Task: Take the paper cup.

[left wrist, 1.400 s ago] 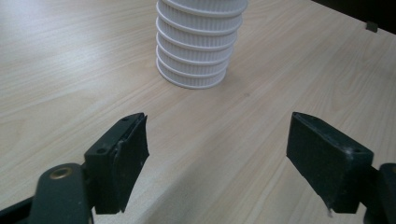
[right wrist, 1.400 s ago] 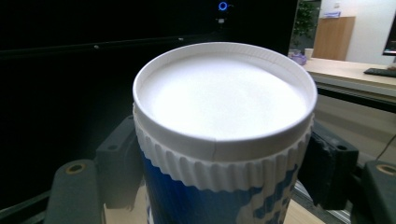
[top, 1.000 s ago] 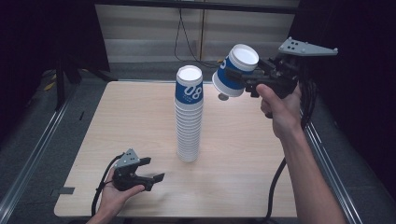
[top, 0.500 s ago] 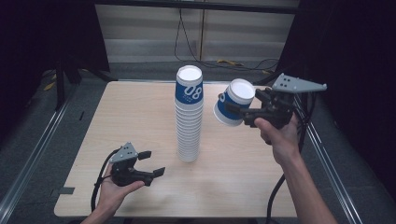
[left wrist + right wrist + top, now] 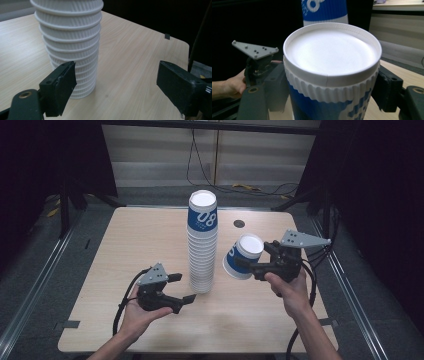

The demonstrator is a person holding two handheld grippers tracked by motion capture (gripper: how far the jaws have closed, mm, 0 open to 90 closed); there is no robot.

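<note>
A tall stack of upside-down white ribbed paper cups (image 5: 202, 247), the top one with a blue band, stands at the table's centre. My right gripper (image 5: 248, 265) is shut on a single blue-and-white cup (image 5: 242, 256), held tilted in the air just right of the stack at mid height. In the right gripper view this cup (image 5: 332, 62) sits between both jaws with its white bottom facing the camera. My left gripper (image 5: 182, 288) is open, low beside the stack's base on its left. In the left gripper view the stack (image 5: 71, 50) stands just beyond the left jaw, and nothing lies between the jaws.
The wooden table (image 5: 130, 240) has a small dark round spot (image 5: 239, 223) behind the stack. Cables (image 5: 245, 187) lie on the floor beyond the far edge. Metal rails (image 5: 35, 275) run along both sides.
My right gripper has brought the held cup down from beside the stack's top to mid height and nearer the person. My left gripper has moved right, closer to the stack's base.
</note>
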